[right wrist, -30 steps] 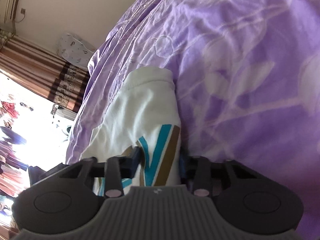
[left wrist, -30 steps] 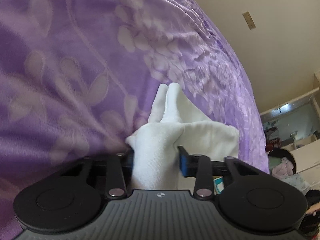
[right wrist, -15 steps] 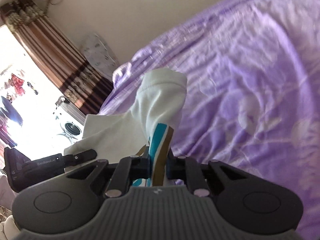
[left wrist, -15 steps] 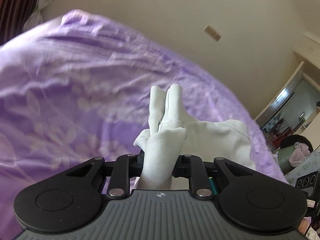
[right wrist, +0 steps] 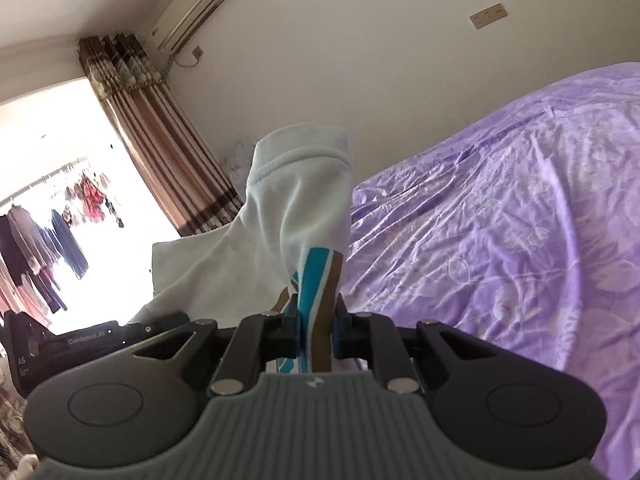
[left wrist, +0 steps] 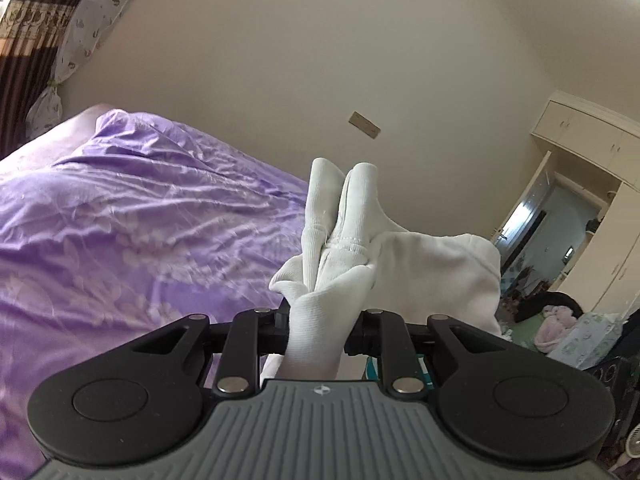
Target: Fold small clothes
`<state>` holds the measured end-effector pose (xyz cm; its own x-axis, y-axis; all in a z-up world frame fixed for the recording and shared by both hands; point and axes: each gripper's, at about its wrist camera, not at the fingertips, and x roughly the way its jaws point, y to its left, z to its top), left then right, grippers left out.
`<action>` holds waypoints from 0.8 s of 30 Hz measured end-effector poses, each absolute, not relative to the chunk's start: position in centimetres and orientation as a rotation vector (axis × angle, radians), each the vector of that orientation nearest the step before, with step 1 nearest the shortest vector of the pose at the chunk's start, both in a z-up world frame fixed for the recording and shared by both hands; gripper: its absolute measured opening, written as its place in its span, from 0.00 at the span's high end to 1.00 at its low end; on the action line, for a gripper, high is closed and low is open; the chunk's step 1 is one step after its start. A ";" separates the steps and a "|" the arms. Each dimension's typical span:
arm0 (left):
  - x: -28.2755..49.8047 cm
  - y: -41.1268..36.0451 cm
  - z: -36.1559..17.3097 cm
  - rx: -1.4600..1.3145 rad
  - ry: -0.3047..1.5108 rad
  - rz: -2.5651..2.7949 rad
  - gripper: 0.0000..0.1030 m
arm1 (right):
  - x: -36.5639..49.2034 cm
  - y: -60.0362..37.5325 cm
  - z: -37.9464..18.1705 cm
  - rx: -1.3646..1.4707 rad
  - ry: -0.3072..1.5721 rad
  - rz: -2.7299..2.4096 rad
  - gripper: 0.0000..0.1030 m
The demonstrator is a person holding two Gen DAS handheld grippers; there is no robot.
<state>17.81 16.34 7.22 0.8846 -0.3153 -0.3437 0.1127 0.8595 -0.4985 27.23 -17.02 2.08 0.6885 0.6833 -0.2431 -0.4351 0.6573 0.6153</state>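
A small white garment (left wrist: pixel 424 272) with teal and brown stripes (right wrist: pixel 316 280) hangs between both grippers, lifted above the purple bed. My left gripper (left wrist: pixel 320 320) is shut on a bunched white part of it; two rolled white ends stick up past the jaws. My right gripper (right wrist: pixel 316 330) is shut on the striped part, and a white cuffed end (right wrist: pixel 304 184) stands up beyond it. The left gripper's black body (right wrist: pixel 80 340) shows at the lower left of the right wrist view.
The purple floral bedspread (left wrist: pixel 120 232) (right wrist: pixel 500 220) lies below. Brown striped curtains (right wrist: pixel 160 144), a bright window and an air conditioner (right wrist: pixel 192 4) are on the left. A wardrobe (left wrist: pixel 600 216) and open doorway with clutter (left wrist: pixel 560 320) stand at right.
Both grippers have risen and tilted up from the bed with the garment, so the views now show walls and room instead of only bedspread. Both jaws have closed tighter on the fabric.
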 end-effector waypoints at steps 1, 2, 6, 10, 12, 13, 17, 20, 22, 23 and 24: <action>17.2 16.0 7.1 -0.492 0.438 -0.232 0.78 | 26.5 -17.4 2.3 0.556 0.489 0.658 0.91; 16.6 15.8 6.9 -0.490 0.442 -0.227 0.78 | 25.8 -17.8 2.3 0.557 0.491 0.654 0.91; 15.7 15.5 4.5 -0.496 0.501 -0.198 0.78 | 23.2 -19.0 1.2 0.579 0.538 0.646 0.91; 17.1 15.6 1.6 -0.467 0.580 -0.150 0.78 | 22.9 -19.0 -1.9 0.612 0.631 0.628 0.91; 18.0 15.8 0.4 -0.457 0.601 -0.148 0.78 | 23.5 -18.8 -3.6 0.626 0.667 0.616 0.91; 18.8 16.0 -0.1 -0.457 0.613 -0.147 0.78 | 24.0 -18.5 -4.2 0.623 0.678 0.609 0.91; 22.1 16.6 -2.4 -0.443 0.690 -0.146 0.78 | 26.2 -17.6 -6.0 0.564 0.712 0.573 0.91; 24.4 16.8 -4.7 -0.430 0.765 -0.137 0.77 | 28.8 -16.5 -7.7 0.526 0.767 0.549 0.91; 25.8 17.2 -6.4 -0.425 0.816 -0.135 0.77 | 30.7 -15.8 -9.2 0.494 0.806 0.533 0.90; 26.5 17.4 -7.3 -0.430 0.842 -0.133 0.77 | 31.6 -15.5 -10.1 0.482 0.831 0.524 0.90; 27.2 17.7 -8.3 -0.445 0.871 -0.127 0.76 | 32.3 -15.3 -10.9 0.477 0.853 0.515 0.90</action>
